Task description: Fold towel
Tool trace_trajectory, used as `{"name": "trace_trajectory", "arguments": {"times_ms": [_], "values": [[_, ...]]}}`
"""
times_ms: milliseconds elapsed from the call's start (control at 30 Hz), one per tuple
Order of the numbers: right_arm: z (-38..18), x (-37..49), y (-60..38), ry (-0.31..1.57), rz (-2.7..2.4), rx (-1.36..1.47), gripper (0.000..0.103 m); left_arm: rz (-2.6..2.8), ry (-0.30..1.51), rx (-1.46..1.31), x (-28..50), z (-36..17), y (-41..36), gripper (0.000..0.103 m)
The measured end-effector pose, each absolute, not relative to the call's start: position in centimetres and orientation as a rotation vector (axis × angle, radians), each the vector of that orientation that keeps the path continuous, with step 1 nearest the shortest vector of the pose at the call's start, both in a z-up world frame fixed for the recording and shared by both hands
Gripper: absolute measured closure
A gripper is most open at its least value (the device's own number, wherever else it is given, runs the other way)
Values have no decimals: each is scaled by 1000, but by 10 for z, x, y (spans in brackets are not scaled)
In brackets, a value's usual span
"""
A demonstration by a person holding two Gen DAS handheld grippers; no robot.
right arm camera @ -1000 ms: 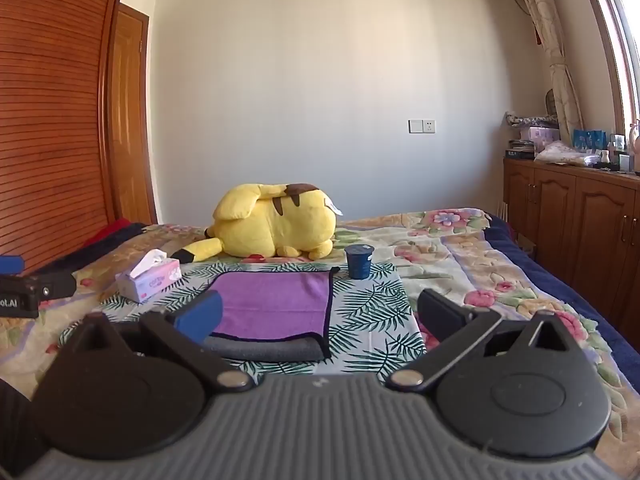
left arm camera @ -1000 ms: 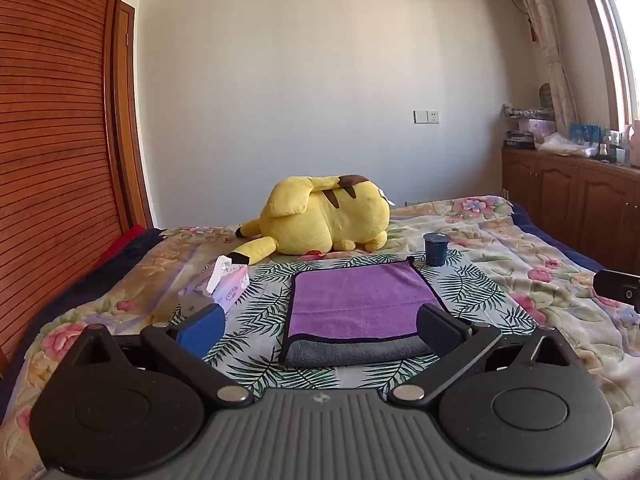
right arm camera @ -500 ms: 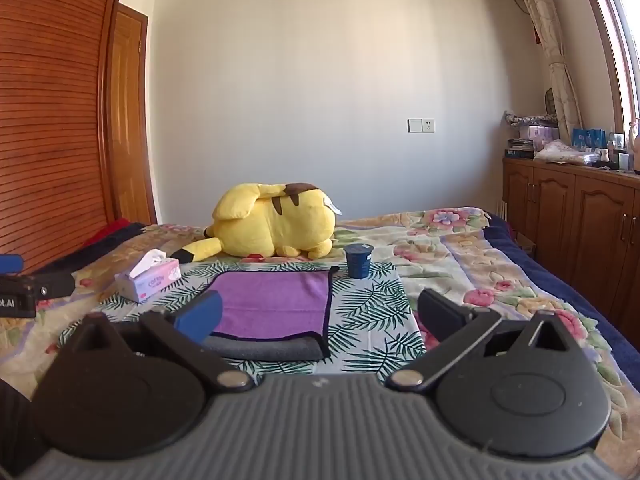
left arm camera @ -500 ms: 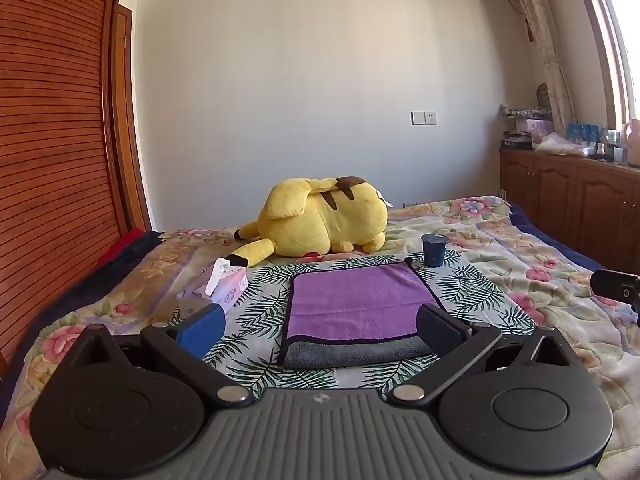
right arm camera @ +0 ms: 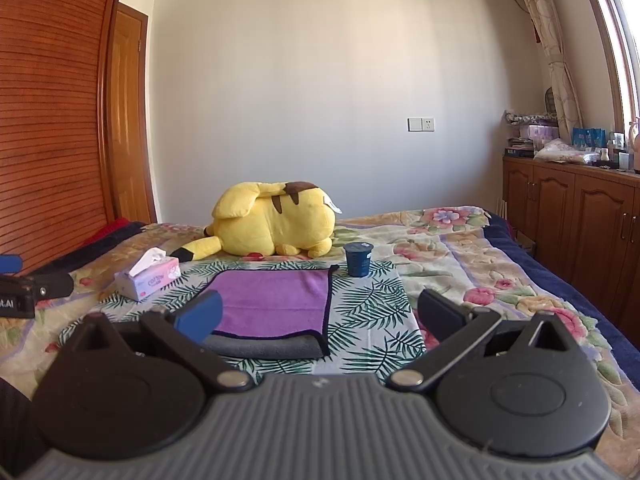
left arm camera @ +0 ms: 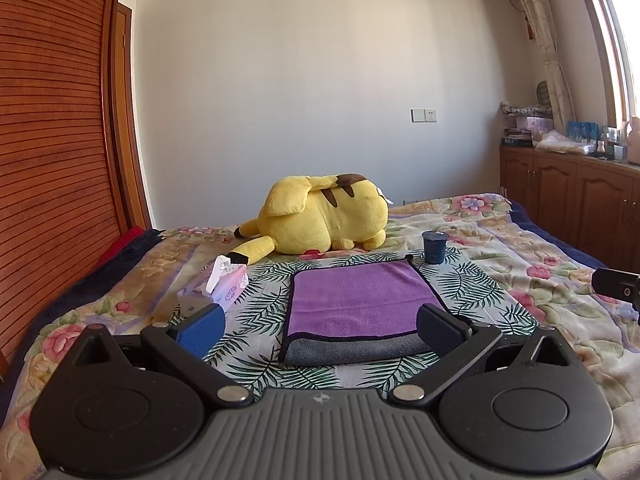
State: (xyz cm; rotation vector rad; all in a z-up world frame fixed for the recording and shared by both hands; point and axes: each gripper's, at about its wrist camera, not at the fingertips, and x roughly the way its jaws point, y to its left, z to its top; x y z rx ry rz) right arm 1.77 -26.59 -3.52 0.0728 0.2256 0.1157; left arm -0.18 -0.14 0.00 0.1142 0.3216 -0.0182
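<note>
A purple towel (left arm camera: 356,300) with a dark hem lies folded on the leaf-print cloth (left arm camera: 472,286) on the bed, its grey underside showing along the near fold. It also shows in the right wrist view (right arm camera: 276,300). My left gripper (left arm camera: 320,326) is open and empty, held back from the towel's near edge, fingers either side of it. My right gripper (right arm camera: 320,314) is open and empty, to the right of the towel's near right corner. The right gripper's tip (left arm camera: 616,286) shows at the left wrist view's right edge.
A yellow plush toy (left arm camera: 324,216) lies behind the towel. A dark blue cup (left arm camera: 434,246) stands at the towel's far right corner. A tissue box (left arm camera: 226,284) sits left of it. Wooden cabinets (left arm camera: 580,208) line the right wall, a slatted wardrobe (left arm camera: 52,160) the left.
Both grippers stay open and have drawn slightly back and up from the towel. The towel has not moved.
</note>
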Motion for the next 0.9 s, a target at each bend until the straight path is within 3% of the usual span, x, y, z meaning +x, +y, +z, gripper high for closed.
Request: {"name": "trace_trajectory", "arguments": {"times_ms": [900], "values": [[-34,17,-265,226,114,73,0,-16,325,110,-1,-4,0,16]]}}
